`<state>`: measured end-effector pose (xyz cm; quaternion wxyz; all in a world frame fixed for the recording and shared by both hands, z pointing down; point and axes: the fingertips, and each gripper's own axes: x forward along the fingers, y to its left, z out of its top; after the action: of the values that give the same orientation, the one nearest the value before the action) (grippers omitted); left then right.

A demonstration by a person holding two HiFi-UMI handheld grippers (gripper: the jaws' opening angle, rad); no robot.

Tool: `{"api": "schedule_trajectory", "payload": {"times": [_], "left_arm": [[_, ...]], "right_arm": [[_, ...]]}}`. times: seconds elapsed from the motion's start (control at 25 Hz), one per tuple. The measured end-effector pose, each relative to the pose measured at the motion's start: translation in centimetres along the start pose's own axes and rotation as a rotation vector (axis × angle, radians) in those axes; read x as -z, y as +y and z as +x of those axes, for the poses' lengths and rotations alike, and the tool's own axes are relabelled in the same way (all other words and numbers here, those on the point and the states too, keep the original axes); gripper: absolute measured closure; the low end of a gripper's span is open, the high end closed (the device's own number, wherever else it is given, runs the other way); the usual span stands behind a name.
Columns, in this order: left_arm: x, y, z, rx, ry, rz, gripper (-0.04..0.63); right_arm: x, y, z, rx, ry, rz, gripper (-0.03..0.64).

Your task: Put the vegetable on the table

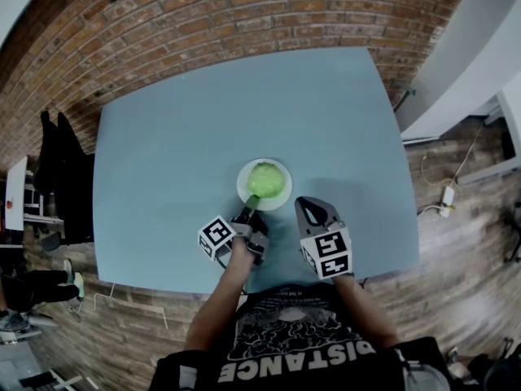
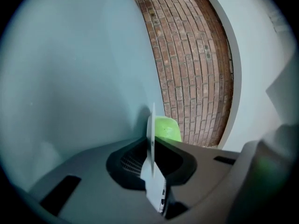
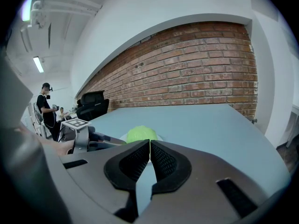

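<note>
Head view: round, pale-green vegetable [image 1: 265, 179] sits on white plate [image 1: 242, 179].

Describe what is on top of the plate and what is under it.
A green vegetable sits on the plate, hiding its middle. The left gripper clamps its near rim. Below is the table; the contact there is out of sight.

A pale green cabbage [image 1: 265, 179] is seen on a white plate [image 1: 287, 186] at the dark grey left gripper [image 1: 247, 212] tips; beneath, a pale blue table [image 1: 163, 153]; beyond, a red-brown brick wall [image 1: 203, 15].
</note>
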<state>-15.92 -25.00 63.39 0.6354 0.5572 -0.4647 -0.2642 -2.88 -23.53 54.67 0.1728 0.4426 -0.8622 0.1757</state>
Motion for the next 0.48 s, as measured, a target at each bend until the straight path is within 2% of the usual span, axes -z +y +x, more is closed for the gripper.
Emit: {"api": "schedule_trajectory", "payload": {"times": [0.24,0.48], "left_arm": [[-0.9,0.0,0.0,-0.058,-0.021,0.056,0.560],[-1.2,0.4,0.0,-0.141,-0.004,0.113,0.560]], "right_arm": [[0.3,0.0,0.1,-0.001,0.007,-0.003,0.607],[0.4,0.1,0.1,-0.006,0.007,-0.001,0.607]]}}
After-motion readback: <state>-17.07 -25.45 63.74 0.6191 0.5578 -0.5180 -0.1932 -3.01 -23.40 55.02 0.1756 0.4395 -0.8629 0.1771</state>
